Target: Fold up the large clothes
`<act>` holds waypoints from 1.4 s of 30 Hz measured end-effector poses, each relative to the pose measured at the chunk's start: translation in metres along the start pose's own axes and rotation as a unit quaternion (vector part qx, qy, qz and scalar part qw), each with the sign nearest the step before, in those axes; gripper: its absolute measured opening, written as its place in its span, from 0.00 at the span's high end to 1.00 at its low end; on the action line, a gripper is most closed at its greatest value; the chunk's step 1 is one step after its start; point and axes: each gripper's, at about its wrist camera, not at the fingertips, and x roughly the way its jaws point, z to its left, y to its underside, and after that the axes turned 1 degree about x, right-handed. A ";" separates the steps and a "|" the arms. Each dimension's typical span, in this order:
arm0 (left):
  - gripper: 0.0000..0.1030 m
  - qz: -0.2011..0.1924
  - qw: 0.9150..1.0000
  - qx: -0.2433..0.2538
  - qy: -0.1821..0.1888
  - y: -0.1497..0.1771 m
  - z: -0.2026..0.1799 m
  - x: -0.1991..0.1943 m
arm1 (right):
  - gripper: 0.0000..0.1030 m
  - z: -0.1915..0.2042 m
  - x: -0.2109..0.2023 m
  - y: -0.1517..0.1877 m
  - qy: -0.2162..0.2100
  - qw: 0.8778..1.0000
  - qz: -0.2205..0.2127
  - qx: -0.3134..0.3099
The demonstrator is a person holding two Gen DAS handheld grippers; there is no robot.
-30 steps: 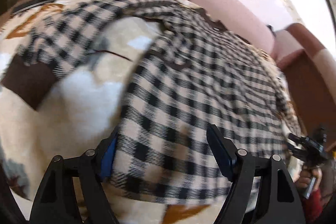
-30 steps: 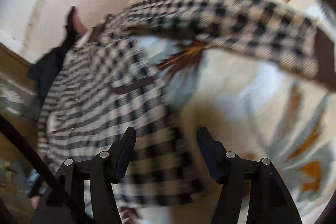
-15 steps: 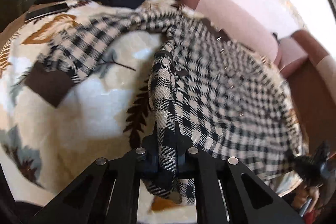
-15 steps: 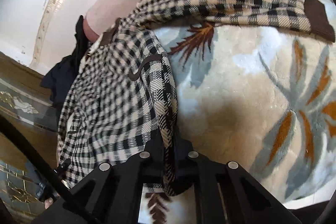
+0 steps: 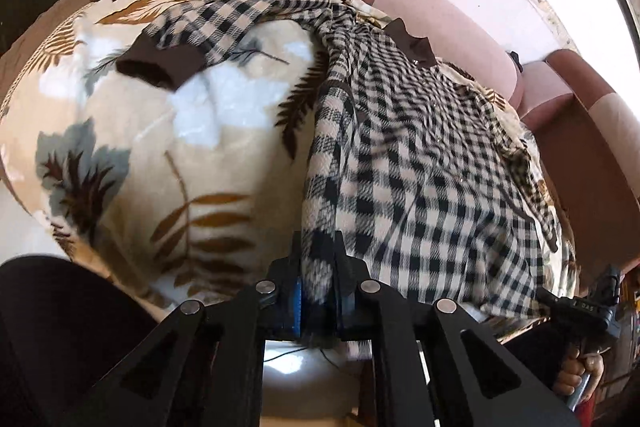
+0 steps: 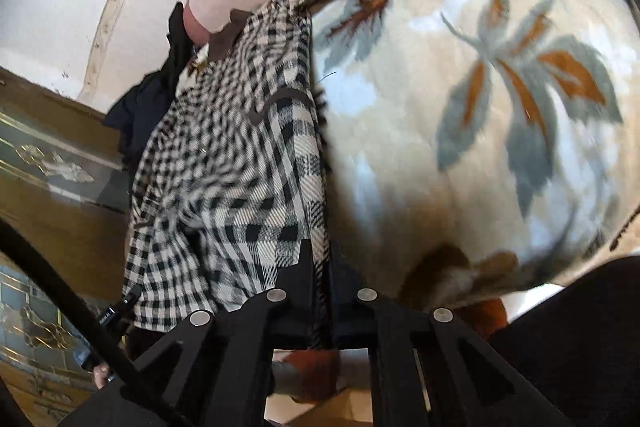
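Checked shirt clamped in both tools

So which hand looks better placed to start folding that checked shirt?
Neither clearly: left gripper and right gripper each pinch the checked shirt's hem, so both probably lift together.

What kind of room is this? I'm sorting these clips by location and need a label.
Probably a living room or bedroom at home. A leaf-print fleece blanket covers the piece of furniture where the checked shirt lies, pink upholstered cushions run behind it, and a wooden cabinet with decorated glass stands alongside.
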 end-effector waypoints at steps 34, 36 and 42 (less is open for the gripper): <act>0.90 -0.053 0.967 -0.116 -0.219 -0.200 0.149 0.049 | 0.65 0.063 0.038 -0.045 0.103 0.988 -0.026 -0.110; 0.90 -0.086 0.961 -0.148 -0.218 -0.210 0.154 0.031 | 0.65 0.054 0.032 -0.063 0.118 0.987 -0.052 -0.090; 0.80 -0.124 0.972 -0.117 -0.160 -0.203 0.092 0.014 | 0.57 -0.015 -0.004 -0.125 0.138 0.980 -0.141 0.028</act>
